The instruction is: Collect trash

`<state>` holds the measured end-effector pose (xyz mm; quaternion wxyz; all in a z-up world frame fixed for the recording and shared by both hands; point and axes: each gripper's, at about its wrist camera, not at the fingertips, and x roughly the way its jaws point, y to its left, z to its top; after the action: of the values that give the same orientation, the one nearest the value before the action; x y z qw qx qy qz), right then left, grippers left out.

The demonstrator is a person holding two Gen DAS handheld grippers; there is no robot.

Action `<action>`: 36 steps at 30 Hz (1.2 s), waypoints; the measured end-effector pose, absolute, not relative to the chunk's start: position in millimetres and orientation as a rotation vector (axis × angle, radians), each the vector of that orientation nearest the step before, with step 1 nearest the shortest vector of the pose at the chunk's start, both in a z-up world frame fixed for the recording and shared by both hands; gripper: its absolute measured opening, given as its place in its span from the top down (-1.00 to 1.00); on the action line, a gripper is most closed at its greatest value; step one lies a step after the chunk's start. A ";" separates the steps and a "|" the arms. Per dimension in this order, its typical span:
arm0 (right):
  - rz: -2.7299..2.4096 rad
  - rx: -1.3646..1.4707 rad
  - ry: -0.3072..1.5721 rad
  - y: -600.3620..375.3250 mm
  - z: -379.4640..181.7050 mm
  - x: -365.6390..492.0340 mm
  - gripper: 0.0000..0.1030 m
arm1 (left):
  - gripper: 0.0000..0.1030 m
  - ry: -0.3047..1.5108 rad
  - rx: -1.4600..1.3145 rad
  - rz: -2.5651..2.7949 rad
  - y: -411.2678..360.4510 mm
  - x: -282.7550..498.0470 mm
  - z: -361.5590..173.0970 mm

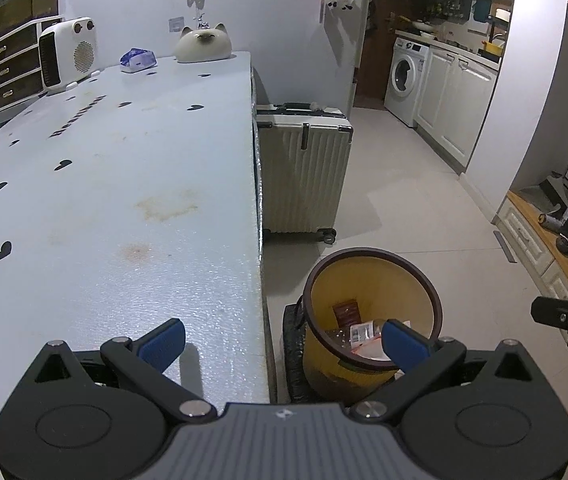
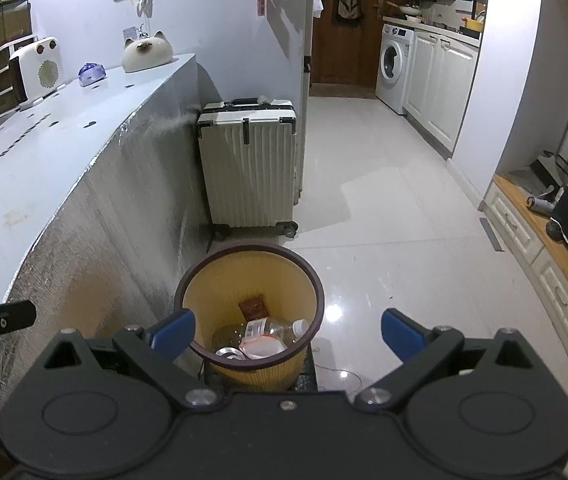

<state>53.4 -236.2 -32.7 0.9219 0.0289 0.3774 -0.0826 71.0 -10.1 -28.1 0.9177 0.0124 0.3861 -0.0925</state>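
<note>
The table (image 1: 124, 208) fills the left of the scene, a long pale top with a few stains and small dark marks. Its near and middle stretch carries no loose rubbish that I can see. At its far end stand a white heater (image 1: 69, 53), a cat-shaped ornament (image 1: 203, 43) and a small blue-and-white packet (image 1: 138, 60), which may be tissues or may be trash; I cannot tell which. A ribbed white suitcase (image 2: 250, 164) stands on the floor at the table's far right end.

The bin (image 2: 250, 308) sits on the floor just beside the table's right flank, near both tools, on a dark mat. It is yellow with a dark rim and has no lid. Inside lie a clear plastic bottle (image 2: 268, 330) on its side, a metal can (image 2: 230, 354) near the front wall, a small reddish-brown packet (image 2: 253, 307) deeper in, and some white and red wrappers.

The left gripper (image 1: 282, 346) hangs over the table's near right edge, spread wide and empty. The right gripper (image 2: 286, 334) hovers above the bin's mouth, also wide and holding nothing.

My reading is that a drop into the bin is complete and the collecting is nearly over, or over. The next move calls for checking the far packet: if it is rubbish, the left gripper must reach along the table, close on it and carry it back to the bin.
</note>
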 end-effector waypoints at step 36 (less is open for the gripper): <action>-0.169 0.067 0.782 -235.6 -33.1 53.9 -0.95 | -1.00 0.814 0.034 -0.174 -13.0 74.3 -30.7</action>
<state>53.9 -235.6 -33.1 0.9206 0.0325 0.3804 -0.0820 74.3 -13.0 -30.7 0.9146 0.0167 0.3951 -0.0843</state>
